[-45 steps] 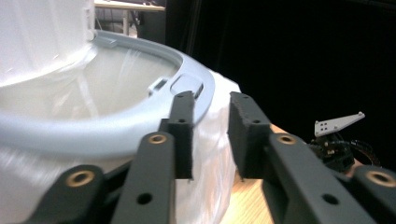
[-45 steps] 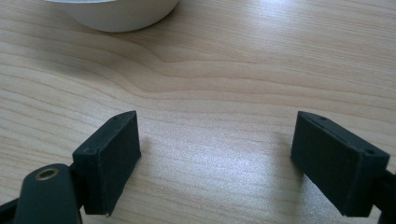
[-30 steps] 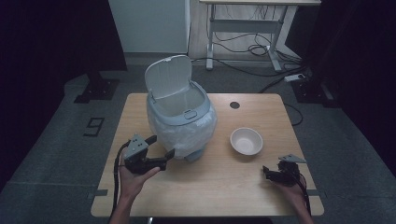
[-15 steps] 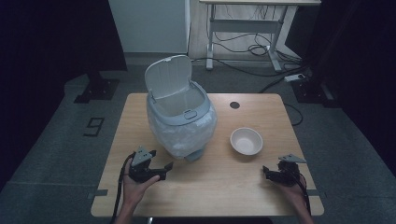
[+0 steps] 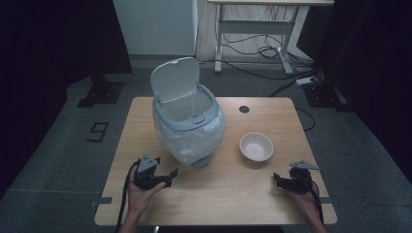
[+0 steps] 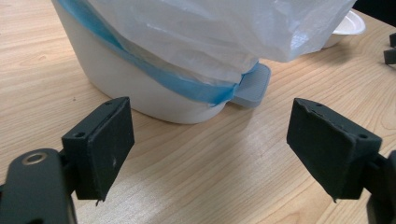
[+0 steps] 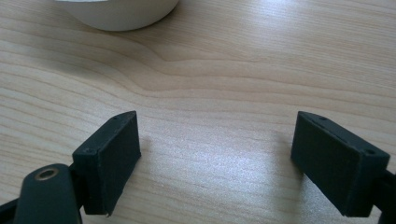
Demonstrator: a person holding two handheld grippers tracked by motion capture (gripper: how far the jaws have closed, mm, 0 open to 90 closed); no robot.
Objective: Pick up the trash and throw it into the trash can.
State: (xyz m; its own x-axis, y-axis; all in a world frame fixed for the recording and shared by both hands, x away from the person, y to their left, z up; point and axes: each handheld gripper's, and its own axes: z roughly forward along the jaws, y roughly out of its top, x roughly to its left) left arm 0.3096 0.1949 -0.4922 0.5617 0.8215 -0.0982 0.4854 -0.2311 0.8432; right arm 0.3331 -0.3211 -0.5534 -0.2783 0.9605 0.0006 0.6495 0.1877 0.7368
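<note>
My left hand-held gripper (image 5: 167, 175) rests low on the wooden tabletop (image 5: 228, 194), jaws spread wide, nothing between them, pointing at the pedal bin (image 5: 188, 124). The bin's lid (image 5: 174, 80) stands open and its white liner bag (image 6: 224, 32) hangs over the rim. My right hand-held gripper (image 5: 279, 179), jaws also apart and empty, sits near the white bowl (image 5: 256, 146).

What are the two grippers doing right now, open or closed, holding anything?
Left gripper: open, jaws wide apart, holding nothing, near the bin.
Right gripper: open, jaws wide apart, holding nothing, over the table.
</note>
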